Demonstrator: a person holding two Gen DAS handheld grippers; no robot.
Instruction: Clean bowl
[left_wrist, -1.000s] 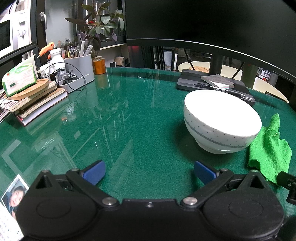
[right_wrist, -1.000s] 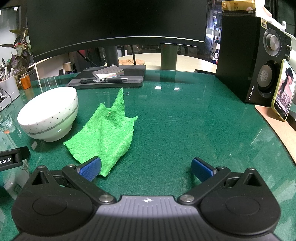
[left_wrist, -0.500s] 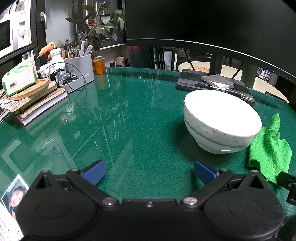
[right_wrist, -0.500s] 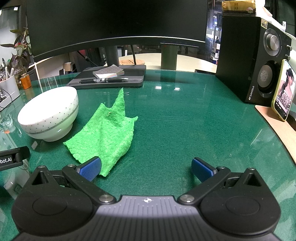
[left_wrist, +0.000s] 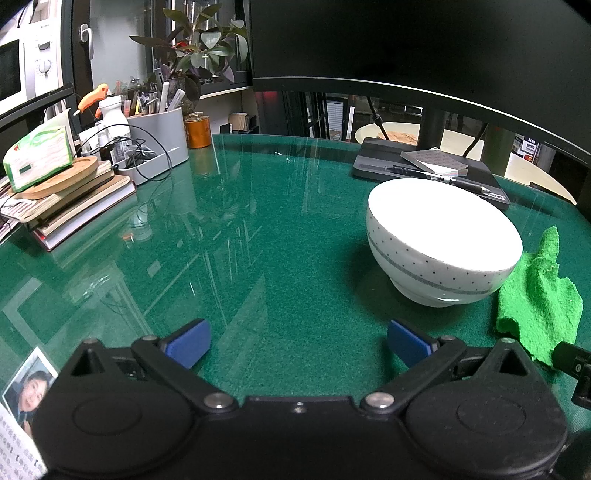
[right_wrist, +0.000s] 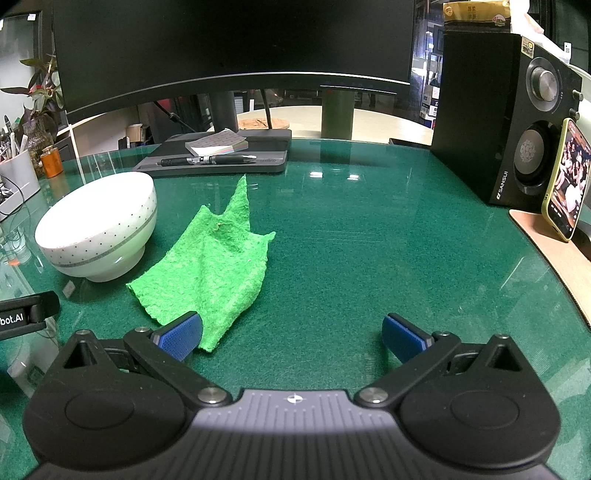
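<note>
A white bowl (left_wrist: 443, 240) with small dots and a grey band stands upright on the green glass-topped table (left_wrist: 258, 240). In the right wrist view the same bowl (right_wrist: 98, 229) is at the left. A crumpled green cloth (right_wrist: 214, 262) lies flat just right of the bowl; in the left wrist view the cloth (left_wrist: 539, 295) is at the right edge. My left gripper (left_wrist: 297, 341) is open, low over the table, short of the bowl and to its left. My right gripper (right_wrist: 291, 334) is open, its left fingertip (right_wrist: 181, 334) over the cloth's near corner.
A monitor stand base (right_wrist: 221, 157) with a pen and a note pad sits behind the bowl. A black speaker (right_wrist: 506, 122) and a propped phone (right_wrist: 565, 184) stand at the right. Stacked books (left_wrist: 70, 199), a grey organiser (left_wrist: 155, 144) and an orange tin (left_wrist: 197, 127) fill the left.
</note>
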